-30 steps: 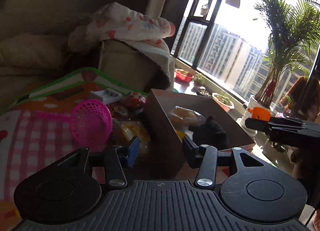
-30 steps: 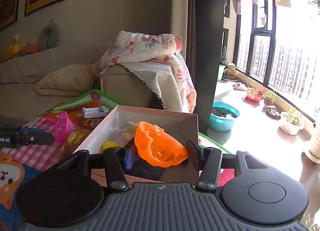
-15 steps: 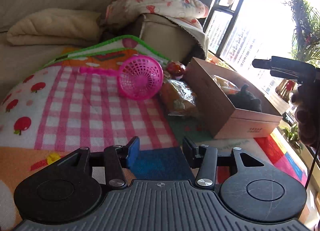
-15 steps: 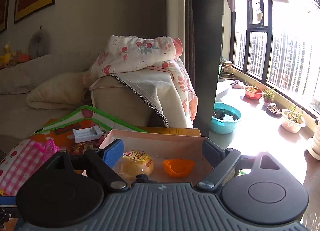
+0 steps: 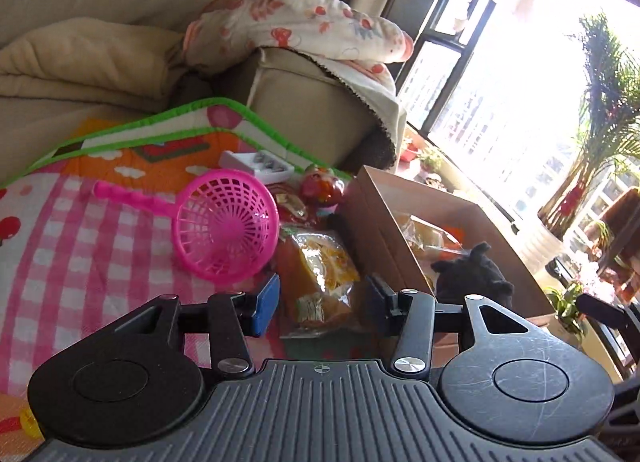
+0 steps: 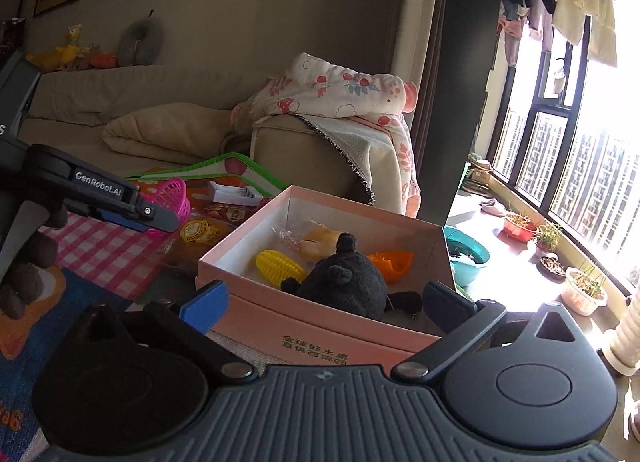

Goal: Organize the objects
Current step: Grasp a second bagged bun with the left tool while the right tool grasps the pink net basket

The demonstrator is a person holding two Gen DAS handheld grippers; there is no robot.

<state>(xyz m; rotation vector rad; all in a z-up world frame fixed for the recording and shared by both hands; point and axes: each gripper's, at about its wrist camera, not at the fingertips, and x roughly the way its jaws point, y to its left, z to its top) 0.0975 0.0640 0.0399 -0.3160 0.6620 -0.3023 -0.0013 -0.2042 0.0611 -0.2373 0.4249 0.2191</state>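
- Over the play mat (image 5: pixel 100 246), the left gripper (image 5: pixel 320 304) hangs with fingers partly apart, empty, a snack packet (image 5: pixel 324 274) showing between them.
- Right gripper (image 6: pixel 324 302): fingers opening wide, gripping nothing, above the pink box (image 6: pixel 320 336).
- Inside the box lie a black plush toy (image 6: pixel 344 282), yellow corn toy (image 6: pixel 278 266) and orange toy (image 6: pixel 394 264).
- Beside it, a pink strainer (image 5: pixel 228 228) rests on the mat.

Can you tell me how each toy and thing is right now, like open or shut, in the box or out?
Pink box: open, no lid.
Black plush: in the box.
Yellow corn: in the box.
Orange toy: in the box.
Pink scoop: out, on its side.
Snack bag: out, on the mat.
Left gripper: jaws open, empty.
Right gripper: jaws opening, empty.
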